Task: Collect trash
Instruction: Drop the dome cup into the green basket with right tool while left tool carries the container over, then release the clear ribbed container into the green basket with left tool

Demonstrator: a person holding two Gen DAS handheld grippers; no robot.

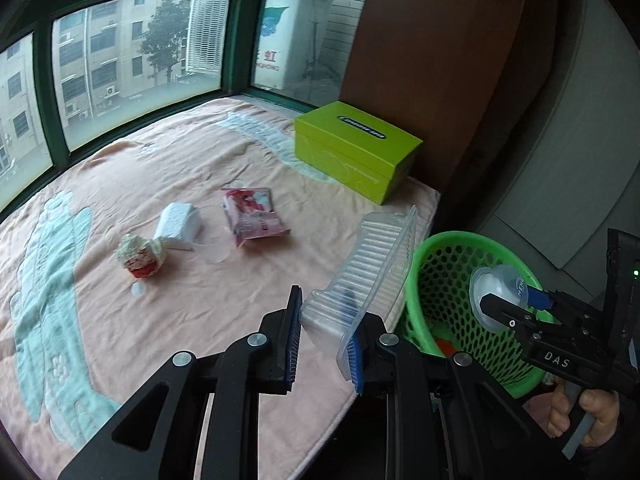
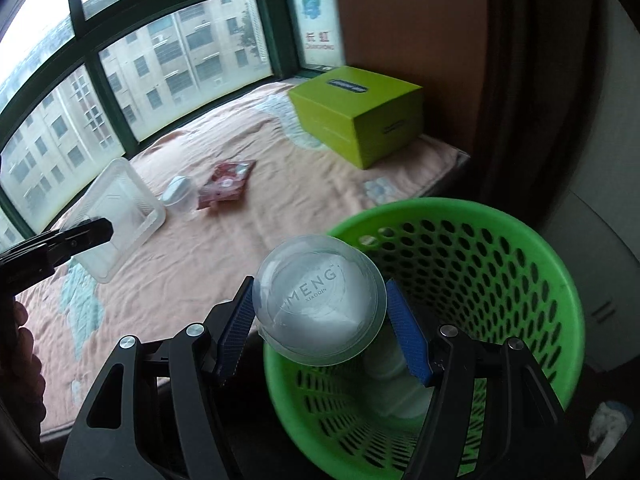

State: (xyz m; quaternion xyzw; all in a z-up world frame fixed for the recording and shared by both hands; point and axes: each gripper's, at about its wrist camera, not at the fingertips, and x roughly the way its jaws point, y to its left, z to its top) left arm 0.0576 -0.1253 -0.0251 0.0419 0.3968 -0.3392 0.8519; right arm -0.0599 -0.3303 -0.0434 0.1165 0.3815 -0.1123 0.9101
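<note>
On the pink blanket (image 1: pixel 200 312), a crumpled wrapper (image 1: pixel 140 256), a white packet (image 1: pixel 178 220) and a red snack bag (image 1: pixel 252 212) remain to be collected. The left gripper (image 1: pixel 326 338) clamps a clear ribbed plastic tray (image 1: pixel 372 264) near the bed's edge. The right gripper (image 2: pixel 320 312) pinches a clear domed cup lid (image 2: pixel 320 304) over the green basket (image 2: pixel 520 240), already holding some trash.

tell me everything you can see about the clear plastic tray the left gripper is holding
The clear plastic tray is a thin, see-through rectangular container with ribbed walls and a flat flanged rim. It looks empty. The left gripper pinches one end between its blue pads, holding it tilted up above the pink blanket, near the bed's edge and beside the green basket, not over it.
</note>
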